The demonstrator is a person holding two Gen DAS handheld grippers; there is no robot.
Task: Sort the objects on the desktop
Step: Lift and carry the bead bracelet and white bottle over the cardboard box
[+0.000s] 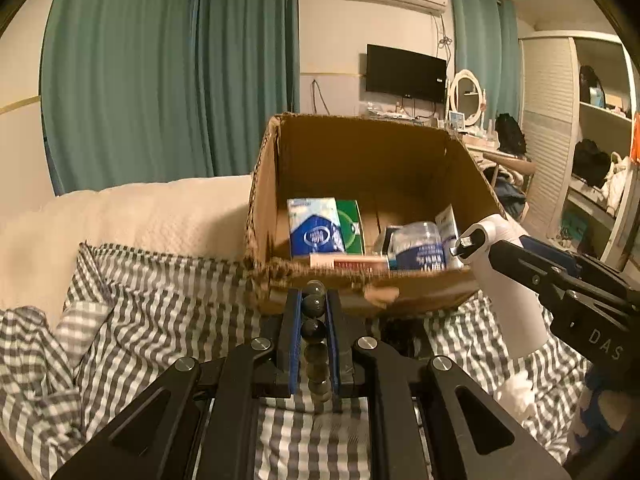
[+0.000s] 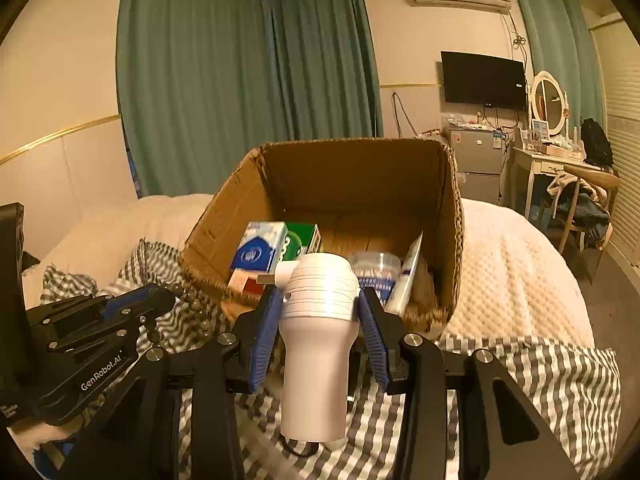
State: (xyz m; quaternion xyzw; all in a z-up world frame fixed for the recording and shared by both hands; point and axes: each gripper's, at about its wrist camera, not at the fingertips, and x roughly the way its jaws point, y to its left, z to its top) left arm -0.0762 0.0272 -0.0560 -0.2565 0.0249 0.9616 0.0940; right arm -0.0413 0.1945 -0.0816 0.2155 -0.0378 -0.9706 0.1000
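Grippers hover before the cardboard box (image 2: 240, 196): left gripper (image 1: 313, 304) pinches a bead string (image 1: 314, 330), right gripper (image 2: 320, 304) clamps a white device (image 2: 316, 360).

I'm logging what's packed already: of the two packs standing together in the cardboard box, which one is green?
The green pack is the right-hand one of the pair, partly hidden behind the blue-and-white tissue pack on its left.
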